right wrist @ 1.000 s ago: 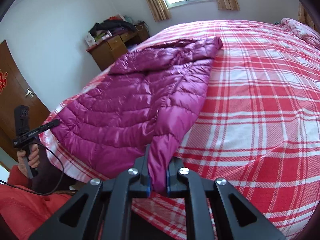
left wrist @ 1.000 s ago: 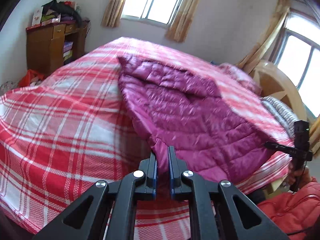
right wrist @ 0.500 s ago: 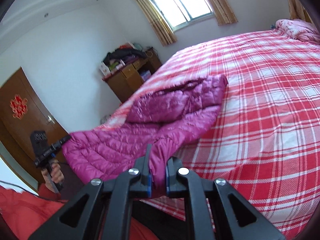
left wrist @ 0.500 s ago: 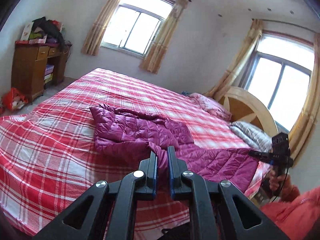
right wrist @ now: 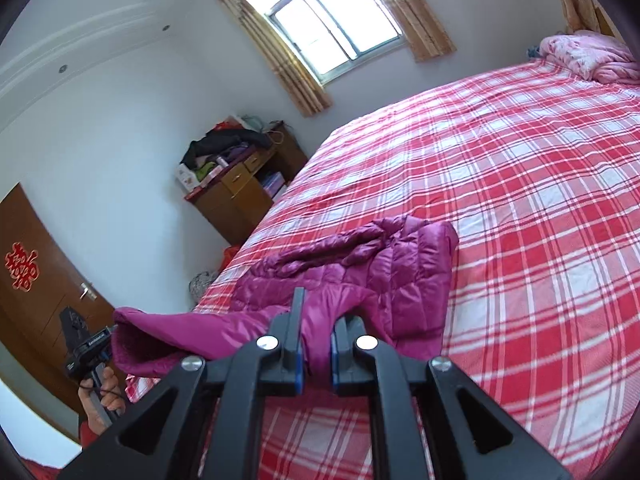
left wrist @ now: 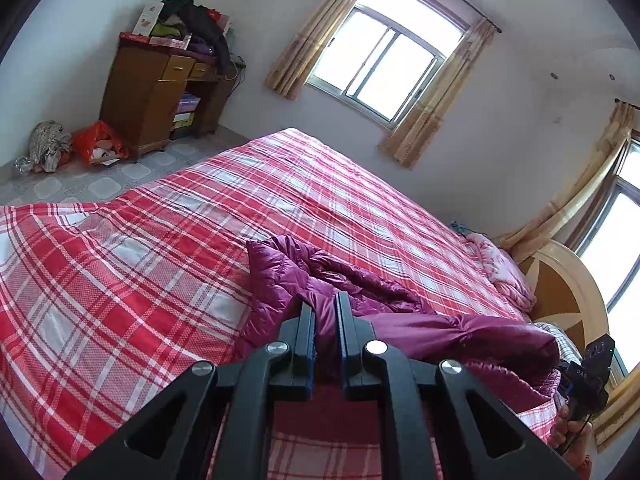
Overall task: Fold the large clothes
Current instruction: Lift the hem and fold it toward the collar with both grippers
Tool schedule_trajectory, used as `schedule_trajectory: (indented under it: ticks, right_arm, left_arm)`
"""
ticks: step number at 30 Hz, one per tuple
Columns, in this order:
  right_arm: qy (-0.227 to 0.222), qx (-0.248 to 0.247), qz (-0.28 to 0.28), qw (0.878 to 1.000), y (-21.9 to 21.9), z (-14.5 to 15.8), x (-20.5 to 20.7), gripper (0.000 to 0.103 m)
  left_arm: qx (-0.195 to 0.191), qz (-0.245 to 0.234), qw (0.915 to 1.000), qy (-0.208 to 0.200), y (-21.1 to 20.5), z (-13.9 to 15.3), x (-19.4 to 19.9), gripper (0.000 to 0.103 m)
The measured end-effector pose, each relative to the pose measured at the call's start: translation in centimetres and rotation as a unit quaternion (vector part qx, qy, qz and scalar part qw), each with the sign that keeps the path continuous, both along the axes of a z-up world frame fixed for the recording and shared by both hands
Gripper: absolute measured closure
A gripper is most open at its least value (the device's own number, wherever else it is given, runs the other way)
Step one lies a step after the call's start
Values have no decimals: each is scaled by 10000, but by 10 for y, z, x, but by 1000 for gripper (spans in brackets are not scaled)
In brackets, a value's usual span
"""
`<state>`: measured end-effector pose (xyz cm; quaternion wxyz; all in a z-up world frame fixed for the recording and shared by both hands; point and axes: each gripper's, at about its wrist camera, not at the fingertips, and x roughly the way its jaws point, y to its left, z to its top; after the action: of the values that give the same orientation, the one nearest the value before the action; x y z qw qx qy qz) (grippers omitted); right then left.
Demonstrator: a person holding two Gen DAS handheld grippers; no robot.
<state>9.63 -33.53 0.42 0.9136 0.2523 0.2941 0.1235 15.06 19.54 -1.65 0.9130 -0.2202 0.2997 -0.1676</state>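
Jaws of left gripper (left wrist: 325,312) and right gripper (right wrist: 318,320) each pinch the shiny magenta quilted puffer jacket (right wrist: 384,276), its far half crumpled on the red-and-white plaid bedspread (right wrist: 540,208)

Bright daylight from blown-out windows (left wrist: 380,64); sharp frames, fisheye-curved dark edges.

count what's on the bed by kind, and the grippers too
magenta puffer jacket: 1
pink quilt bundle: 1
striped pillow: 1
grippers: 2, left gripper and right gripper, both clamped on the jacket
total: 5
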Motion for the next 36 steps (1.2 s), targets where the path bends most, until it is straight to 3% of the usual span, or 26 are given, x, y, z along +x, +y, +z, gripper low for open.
schedule_trajectory:
  ticks: [11, 17, 24, 30, 36]
  right_arm:
    - [311, 252, -237, 9989, -11, -29, 44, 91]
    - [348, 133, -281, 9989, -11, -34, 57, 91]
    - [464, 84, -468, 9978, -15, -40, 84, 91]
    - [359, 129, -628, 9973, -20, -34, 114, 91]
    - [259, -219, -859, 9957, -18, -30, 156, 91]
  left_arm:
    - [28, 277, 9988, 396, -11, -23, 51, 95]
    - [401, 441, 9967, 553, -23, -28, 69, 95]
    - [211, 572, 9958, 689, -27, -32, 92, 95]
    - [190, 734, 9951, 633, -35, -23, 125, 95]
    - [410, 888, 9937, 554, -50, -20, 167, 96]
